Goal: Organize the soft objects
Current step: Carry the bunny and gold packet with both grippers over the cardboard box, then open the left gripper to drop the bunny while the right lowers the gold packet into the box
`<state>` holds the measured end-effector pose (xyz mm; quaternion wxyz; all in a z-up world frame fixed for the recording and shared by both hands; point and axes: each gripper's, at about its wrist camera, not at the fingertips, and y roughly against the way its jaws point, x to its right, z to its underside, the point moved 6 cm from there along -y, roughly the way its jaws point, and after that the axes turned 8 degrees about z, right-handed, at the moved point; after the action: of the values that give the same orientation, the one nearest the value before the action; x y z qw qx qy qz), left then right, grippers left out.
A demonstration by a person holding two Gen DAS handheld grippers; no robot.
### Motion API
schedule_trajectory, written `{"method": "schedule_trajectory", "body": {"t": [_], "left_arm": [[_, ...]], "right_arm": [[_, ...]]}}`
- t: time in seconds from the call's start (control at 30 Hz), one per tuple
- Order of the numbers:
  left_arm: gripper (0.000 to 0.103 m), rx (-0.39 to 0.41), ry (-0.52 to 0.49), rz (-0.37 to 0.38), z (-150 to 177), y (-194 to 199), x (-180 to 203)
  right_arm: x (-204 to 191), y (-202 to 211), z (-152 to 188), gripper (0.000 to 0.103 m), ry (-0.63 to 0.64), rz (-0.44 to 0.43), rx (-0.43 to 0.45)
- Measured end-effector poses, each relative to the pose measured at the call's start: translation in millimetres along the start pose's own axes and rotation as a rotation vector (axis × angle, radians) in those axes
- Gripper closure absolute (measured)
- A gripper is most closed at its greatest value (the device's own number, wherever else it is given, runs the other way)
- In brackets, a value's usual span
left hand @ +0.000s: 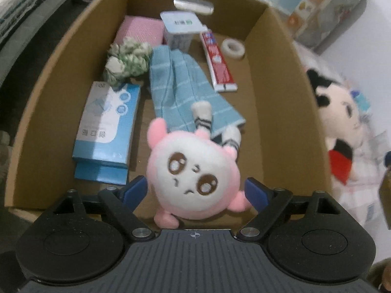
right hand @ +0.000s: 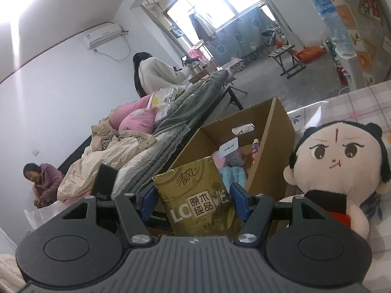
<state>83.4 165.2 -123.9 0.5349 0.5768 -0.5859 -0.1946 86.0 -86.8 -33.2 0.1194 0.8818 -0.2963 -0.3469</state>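
My left gripper [left hand: 195,193] is shut on a pink and white plush toy [left hand: 195,173] and holds it over the near end of an open cardboard box [left hand: 48,92]. In the box lie a blue striped towel [left hand: 180,90], a green and white scrunchie [left hand: 127,59] and a pink cloth [left hand: 140,30]. My right gripper [right hand: 193,201] is shut on a gold tissue pack [right hand: 198,195] beside the same box [right hand: 271,151]. A black-haired doll [right hand: 337,163] sits on the bed to the right; it also shows in the left wrist view [left hand: 342,117].
The box also holds a blue carton [left hand: 107,129], a toothpaste box [left hand: 217,61], a tape roll [left hand: 233,48], a yoghurt cup [left hand: 180,30] and a silver packet [left hand: 194,5]. A bed with piled bedding [right hand: 127,151] and two people [right hand: 158,73] are behind.
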Motion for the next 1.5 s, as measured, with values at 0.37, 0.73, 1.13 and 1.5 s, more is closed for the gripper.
{"method": "schedule_trajectory", "body": {"t": [0.37,0.73,1.13,1.5], "left_arm": [[0.016,0.324,0.072,0.010,-10.0,59.9,-24.0],[0.015,0.442,0.131,0.044,-15.1,77.7,-41.6],[0.015,0.445,0.125,0.072,-11.8,78.0,-46.9],[0.015,0.453,0.137,0.091,-10.3,79.0,-53.0]], "right_arm": [[-64.4,-67.7,-9.7,0.043,0.420,0.028,-0.253],[-87.5,-168.8,47.5,0.043,1.000,0.112,-0.727],[-80.5,-177.7,62.6,0.037,1.172,0.151,-0.905],[-83.2,-181.1,70.8,0.056,1.139,0.120,-0.906]]}}
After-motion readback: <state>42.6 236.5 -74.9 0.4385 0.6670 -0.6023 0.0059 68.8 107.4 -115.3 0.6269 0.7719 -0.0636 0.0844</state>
